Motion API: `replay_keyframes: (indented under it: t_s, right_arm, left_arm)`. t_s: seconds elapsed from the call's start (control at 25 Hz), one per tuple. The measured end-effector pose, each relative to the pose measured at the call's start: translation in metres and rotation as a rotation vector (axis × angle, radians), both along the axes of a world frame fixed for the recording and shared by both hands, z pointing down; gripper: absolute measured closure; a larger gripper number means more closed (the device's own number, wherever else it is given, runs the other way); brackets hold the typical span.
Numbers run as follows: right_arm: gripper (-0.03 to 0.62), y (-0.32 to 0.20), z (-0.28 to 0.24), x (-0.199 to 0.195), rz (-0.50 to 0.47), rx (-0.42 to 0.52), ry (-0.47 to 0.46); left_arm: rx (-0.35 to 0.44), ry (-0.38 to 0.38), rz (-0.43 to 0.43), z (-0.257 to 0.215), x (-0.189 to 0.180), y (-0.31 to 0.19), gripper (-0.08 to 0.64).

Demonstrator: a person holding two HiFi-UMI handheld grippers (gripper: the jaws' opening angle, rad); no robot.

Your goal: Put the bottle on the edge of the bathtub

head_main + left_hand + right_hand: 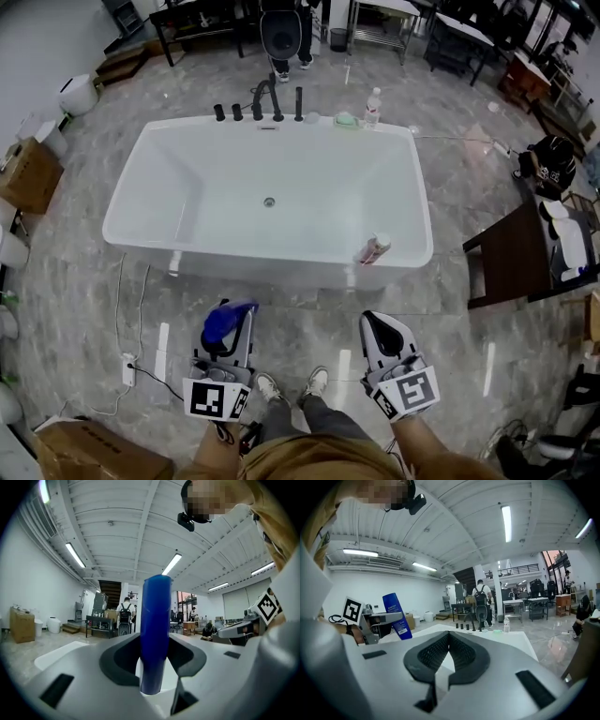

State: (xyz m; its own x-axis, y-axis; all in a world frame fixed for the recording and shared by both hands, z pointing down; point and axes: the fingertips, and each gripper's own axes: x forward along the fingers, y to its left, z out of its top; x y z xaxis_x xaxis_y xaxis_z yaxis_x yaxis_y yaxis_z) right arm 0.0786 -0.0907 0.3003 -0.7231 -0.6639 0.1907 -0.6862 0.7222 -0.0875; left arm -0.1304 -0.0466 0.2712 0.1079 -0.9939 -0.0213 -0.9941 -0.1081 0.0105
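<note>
Head view: white bathtub (127, 225) sits mid-floor with a broad flat rim all round. The far rim is crowded: black taps (259, 105), a green soap dish (347, 119) and a clear water bottle (372, 107). On the near rim a pink-and-white bottle (374, 249) lies tilted by the right corner, and the rest of that edge is open. A grey marble floor strip (309, 309) separates the tub from the person's shoes (291, 383). A dark table (511, 255) stands to the right, well apart from the tub. A cardboard box (28, 174) is to the left, and a power strip with cable (128, 371) lies on the floor near left. The left gripper (234, 333) is short of the tub and carries the blue bottle (223, 320). The right gripper (375, 326) is beside it, also short of the rim.

Left gripper view: the jaws are clamped on the blue bottle, which stands upright between the pads. This side of the bottle is plain blue with no print showing. The tub rim is low on the left.

Right gripper view: the pads meet at the tips with nothing between them. The blue bottle shows at left with a white label, its print too small to read. A black-and-white square marker sits on the left gripper.
</note>
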Motion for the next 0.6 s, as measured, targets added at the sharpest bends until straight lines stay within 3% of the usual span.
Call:
replay_keyframes:
  t_s: [0.6]
  right_arm:
    - [0.592,-0.044,0.073,-0.036,-0.036,0.001,0.066]
  left_arm:
    - [-0.078,0.005,0.029,0.095,-0.016,-0.080,0.402]
